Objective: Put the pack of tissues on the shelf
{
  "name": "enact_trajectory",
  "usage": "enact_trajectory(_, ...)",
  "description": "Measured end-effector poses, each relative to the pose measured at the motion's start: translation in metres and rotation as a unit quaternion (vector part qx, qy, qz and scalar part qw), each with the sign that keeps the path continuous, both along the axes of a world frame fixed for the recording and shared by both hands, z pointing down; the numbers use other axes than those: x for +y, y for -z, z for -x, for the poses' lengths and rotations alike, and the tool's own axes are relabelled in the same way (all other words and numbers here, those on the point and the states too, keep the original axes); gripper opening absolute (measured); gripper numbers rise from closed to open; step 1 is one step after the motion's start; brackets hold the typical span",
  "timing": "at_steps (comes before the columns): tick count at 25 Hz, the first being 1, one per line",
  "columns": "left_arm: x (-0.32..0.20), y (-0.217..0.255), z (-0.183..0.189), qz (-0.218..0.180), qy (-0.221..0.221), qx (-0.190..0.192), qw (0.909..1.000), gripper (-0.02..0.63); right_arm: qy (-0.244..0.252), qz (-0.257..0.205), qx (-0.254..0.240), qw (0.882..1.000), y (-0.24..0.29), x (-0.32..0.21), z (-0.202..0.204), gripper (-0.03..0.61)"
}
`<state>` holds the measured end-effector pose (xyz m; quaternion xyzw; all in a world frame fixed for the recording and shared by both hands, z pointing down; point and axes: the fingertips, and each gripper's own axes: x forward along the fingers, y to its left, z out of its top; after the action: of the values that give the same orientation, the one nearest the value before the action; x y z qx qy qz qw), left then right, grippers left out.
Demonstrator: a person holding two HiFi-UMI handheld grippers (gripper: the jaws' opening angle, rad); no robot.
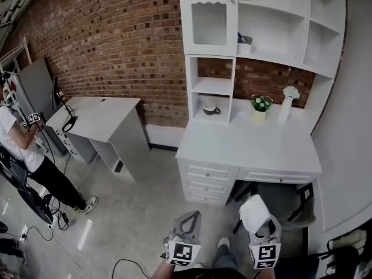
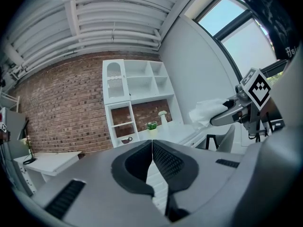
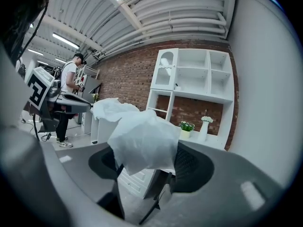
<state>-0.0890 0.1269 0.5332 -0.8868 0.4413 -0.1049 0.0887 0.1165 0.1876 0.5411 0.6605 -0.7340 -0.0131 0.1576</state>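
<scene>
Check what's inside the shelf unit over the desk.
A dark cup sits in the lowest left cubby; a small container stands on an upper shelf. The ribbed-glass door at the shelf unit's top left hides whatever is behind it.

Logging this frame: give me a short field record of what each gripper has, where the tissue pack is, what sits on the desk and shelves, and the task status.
left gripper: jaws together, empty
right gripper: shut on pack of tissues
pack location: held in the air in front of the white desk, not on a shelf
desk top: potted plant, white vase
shelf unit: cup in lower cubby
bystander: person at left, near second table
task status: pack not yet placed
</scene>
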Motion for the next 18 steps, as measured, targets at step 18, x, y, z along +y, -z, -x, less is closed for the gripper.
enact_trajectory(18, -0.086, -0.006, -0.049, 0.018, 0.029, -0.002, 0.9994, 0.011, 0.031, 0.023, -0.015, 0.999, -0.012, -0.100, -0.052, 0.272)
